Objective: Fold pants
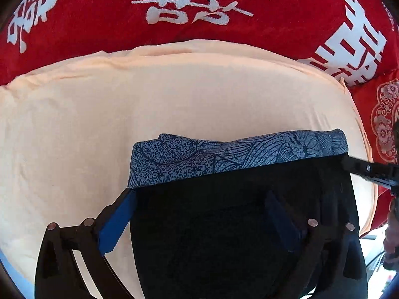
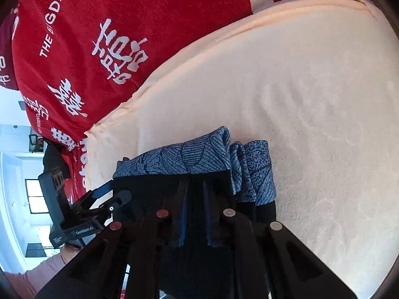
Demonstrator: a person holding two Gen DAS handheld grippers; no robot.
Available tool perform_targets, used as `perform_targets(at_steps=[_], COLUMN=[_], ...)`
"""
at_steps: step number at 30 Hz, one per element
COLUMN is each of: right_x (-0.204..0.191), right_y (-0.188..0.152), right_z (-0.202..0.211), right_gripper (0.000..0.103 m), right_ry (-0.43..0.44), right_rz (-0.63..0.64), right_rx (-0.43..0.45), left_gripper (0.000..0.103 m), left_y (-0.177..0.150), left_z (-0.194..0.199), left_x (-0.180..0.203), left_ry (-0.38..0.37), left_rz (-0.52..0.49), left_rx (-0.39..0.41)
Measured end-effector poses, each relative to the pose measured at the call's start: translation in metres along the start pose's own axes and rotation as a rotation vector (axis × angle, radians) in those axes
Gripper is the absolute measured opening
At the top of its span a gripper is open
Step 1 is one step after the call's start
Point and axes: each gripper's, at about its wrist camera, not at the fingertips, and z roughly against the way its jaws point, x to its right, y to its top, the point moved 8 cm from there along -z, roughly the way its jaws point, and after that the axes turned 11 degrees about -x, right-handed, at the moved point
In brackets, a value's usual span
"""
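Black cloth fills the space under both my tools: the pants [image 1: 239,224], folded into a compact bundle whose far end shows a blue patterned lining [image 1: 237,154] turned outward. They lie on a peach towel [image 1: 124,114] spread over a red blanket [image 1: 99,32] printed with white characters, and the bundle sits toward the towel's near edge, with bare towel beyond it up to the far edge where the red begins. My left gripper [image 1: 202,199] stands spread as wide as it goes, one blue finger [image 1: 117,221] just off the bundle's left side over bare towel, the other over the dark cloth; nothing is pinched between them. My right gripper [image 2: 194,194] has its two fingers drawn nearly together, close over the black fabric right behind the blue lining; a narrow strip of dark cloth shows in the slit between them, though I cannot tell whether it is truly clamped. From the right wrist view my left tool appears at the bundle's left corner, with a hand [image 2: 68,253] in a pink sleeve [image 2: 37,271] behind it.
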Motion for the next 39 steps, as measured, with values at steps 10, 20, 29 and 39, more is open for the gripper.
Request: perform_targets(at_steps=[10,20,29,39], right_x=[-0.009,0.007,-0.02,-0.054], right_y=[-0.051,-0.11,-0.15,-0.176], right_z=[0.017,0.027,0.043,0.059], right_gripper=[0.035,0.082,0.103,0.103], right_ry=[-0.137,-0.309,-0.377,-0.396], right_rz=[0.012,-0.072,-0.076,-0.107], right_rx=[0.007,0.013,0.059,0.069], left_gripper=[0.102,0.102,0.102,0.102], left_y=[-0.027,-0.082,-0.129,-0.151], left_z=[0.027,0.045,0.066,0.105], left_x=[0.01,0.012,0.026,0.02], left_ry=[0.069,0.194,0.156,0.195], left_rz=[-0.034,-0.069,-0.098,-0.092], left_rx=[0.041,0.01,-0.046,-0.032])
